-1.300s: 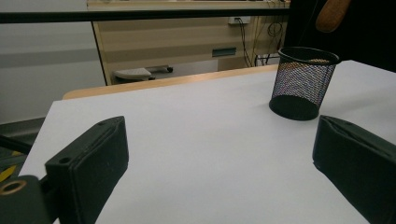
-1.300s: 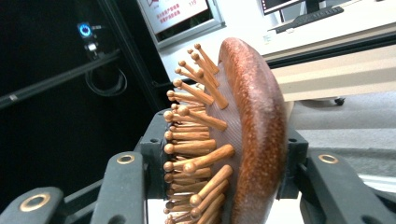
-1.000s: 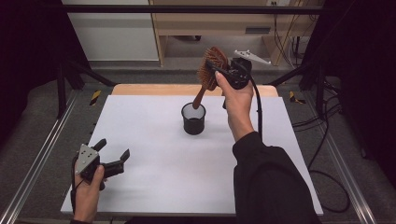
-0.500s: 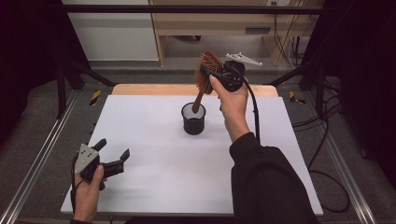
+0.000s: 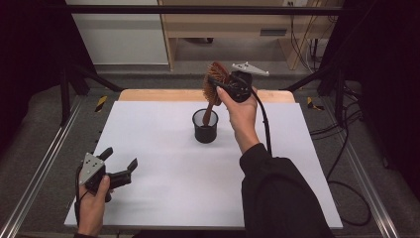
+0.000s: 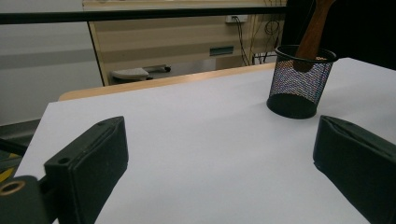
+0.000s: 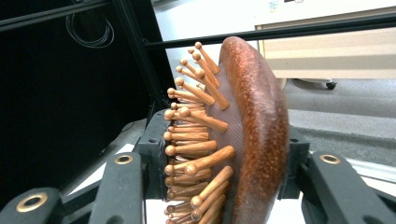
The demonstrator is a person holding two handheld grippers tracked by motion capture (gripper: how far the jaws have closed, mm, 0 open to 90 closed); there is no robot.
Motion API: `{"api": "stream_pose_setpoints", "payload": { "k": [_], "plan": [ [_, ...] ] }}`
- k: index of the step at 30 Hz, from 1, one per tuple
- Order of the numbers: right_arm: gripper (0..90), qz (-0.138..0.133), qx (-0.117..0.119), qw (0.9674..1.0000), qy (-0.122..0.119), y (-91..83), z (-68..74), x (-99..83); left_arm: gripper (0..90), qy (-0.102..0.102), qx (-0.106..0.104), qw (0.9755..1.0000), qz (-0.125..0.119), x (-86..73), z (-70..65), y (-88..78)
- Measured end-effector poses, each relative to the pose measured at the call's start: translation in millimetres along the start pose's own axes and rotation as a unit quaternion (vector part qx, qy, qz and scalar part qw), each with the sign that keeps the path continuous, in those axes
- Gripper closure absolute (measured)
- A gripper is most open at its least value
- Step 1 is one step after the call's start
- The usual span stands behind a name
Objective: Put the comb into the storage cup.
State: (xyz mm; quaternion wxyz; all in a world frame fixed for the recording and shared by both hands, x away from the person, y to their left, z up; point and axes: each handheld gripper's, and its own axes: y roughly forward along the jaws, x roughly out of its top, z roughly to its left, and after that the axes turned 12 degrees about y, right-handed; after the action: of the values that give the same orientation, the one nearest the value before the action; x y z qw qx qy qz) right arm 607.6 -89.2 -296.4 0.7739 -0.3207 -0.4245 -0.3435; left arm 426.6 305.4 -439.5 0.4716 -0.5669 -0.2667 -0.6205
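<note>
The white table top [image 5: 163, 198] carries a black mesh cup [image 5: 205, 126]. Above the cup, a wooden hairbrush [image 5: 214, 82] is clamped by its head in the right gripper [image 5: 222, 85], handle down inside the cup, presumably for insertion. How deep the handle sits is hidden. Well clear of the cup, the left gripper [image 5: 119, 166] is held wide open, empty.

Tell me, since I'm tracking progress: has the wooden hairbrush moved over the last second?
Yes. The wooden hairbrush, clamped in the right gripper, has come down and slightly left; its handle now dips into the fixed black mesh cup.
</note>
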Motion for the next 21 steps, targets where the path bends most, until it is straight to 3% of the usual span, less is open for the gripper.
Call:
{"api": "stream_pose_setpoints", "payload": {
  "k": [21],
  "plan": [
    [49.8, 0.012, -0.005, 0.9999, -0.011, 8.7, -5.4, -17.0, 3.7, -0.001, -0.003, 1.0, 0.002, -0.2, -0.2, 0.7]
  ]
}}
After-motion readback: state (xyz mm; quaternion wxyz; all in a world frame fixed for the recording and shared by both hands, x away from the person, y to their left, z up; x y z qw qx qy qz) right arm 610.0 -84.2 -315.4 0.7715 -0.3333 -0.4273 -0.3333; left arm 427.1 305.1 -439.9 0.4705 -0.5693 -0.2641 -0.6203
